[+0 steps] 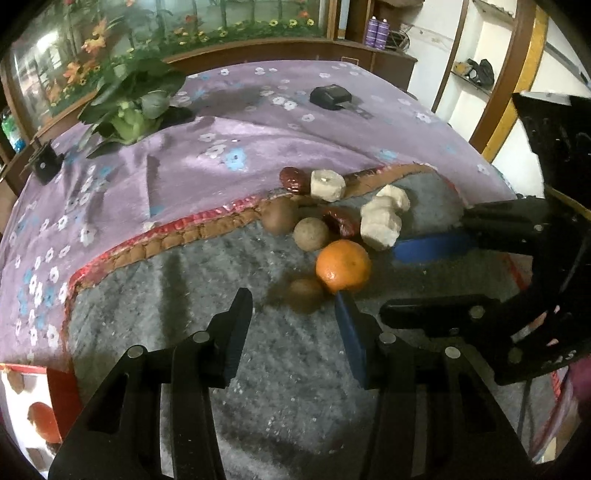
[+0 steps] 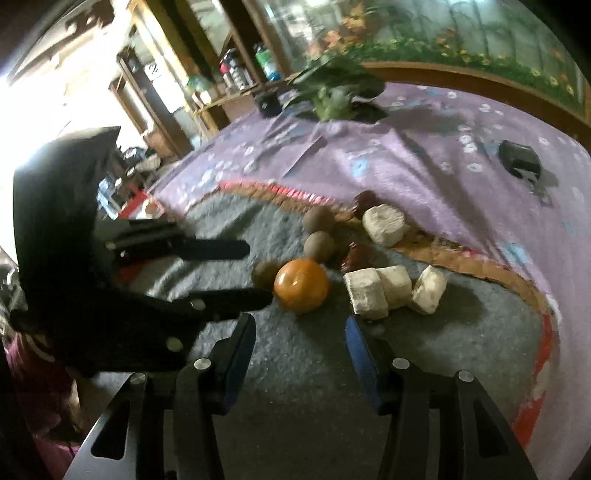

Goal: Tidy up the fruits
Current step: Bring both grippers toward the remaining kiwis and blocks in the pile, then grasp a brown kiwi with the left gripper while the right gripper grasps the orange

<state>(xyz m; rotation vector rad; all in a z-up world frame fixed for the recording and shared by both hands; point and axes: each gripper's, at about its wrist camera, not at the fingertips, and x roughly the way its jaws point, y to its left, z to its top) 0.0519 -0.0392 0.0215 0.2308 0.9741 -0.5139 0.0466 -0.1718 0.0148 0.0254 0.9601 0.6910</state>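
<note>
fruit pile sits on the grey mat (image 1: pixel 184 332) near its far braided edge, purple cloth (image 1: pixel 221 140) beyond. orange (image 1: pixel 343 265) lies at the pile's near side, touching 1 brown fruit (image 1: pixel 305 295); 2 more brown fruits and 2 red dates behind. 4 pale chunks (image 2: pixel 376 291) – 3 clustered, 1 at the braid. left gripper (image 1: pixel 291 332) spread, empty – orange just ahead. right gripper (image 2: pixel 299 350) spread, empty, near the chunks.

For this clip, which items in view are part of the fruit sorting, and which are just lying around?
Belongs to the job:
orange
brown round fruits
dark red fruits
white chunks
left gripper, open
right gripper, open

Just lying about:
potted plant
black case
purple floral cloth
purple bottles
</note>
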